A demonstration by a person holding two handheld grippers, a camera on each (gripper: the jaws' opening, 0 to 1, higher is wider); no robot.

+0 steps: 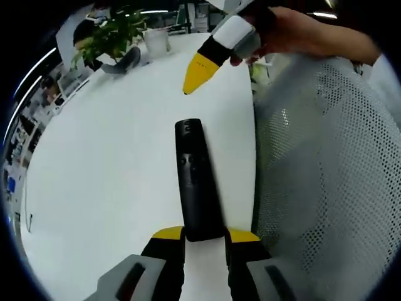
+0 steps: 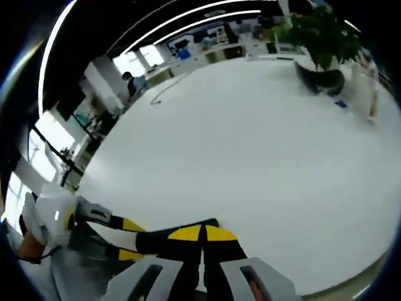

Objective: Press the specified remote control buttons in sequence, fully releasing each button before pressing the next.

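The white table (image 1: 113, 182) is the biggest thing I see, a broad bare top running from the near edge out to the office background. Beside it on the right of the left gripper view, a white mesh chair back (image 1: 326, 163) stands against the table edge. At the far end sits a potted plant (image 1: 109, 34) in a dark grey pot, with a white cup (image 1: 156, 41) just beside it; in the right gripper view I see the same plant (image 2: 319, 37) at the upper right.

My left gripper (image 1: 203, 237) is clamped on the near end of the black remote control (image 1: 193, 179), which lies lengthwise on the table, pointing away, buttons up. My right gripper (image 1: 199, 70) hangs above and beyond the remote's far end, not touching it, held by a hand (image 1: 294, 31). In its own view the right gripper (image 2: 202, 233) has its yellow tips pressed together, nothing between them, with the left gripper (image 2: 119, 229) coming in from the left.
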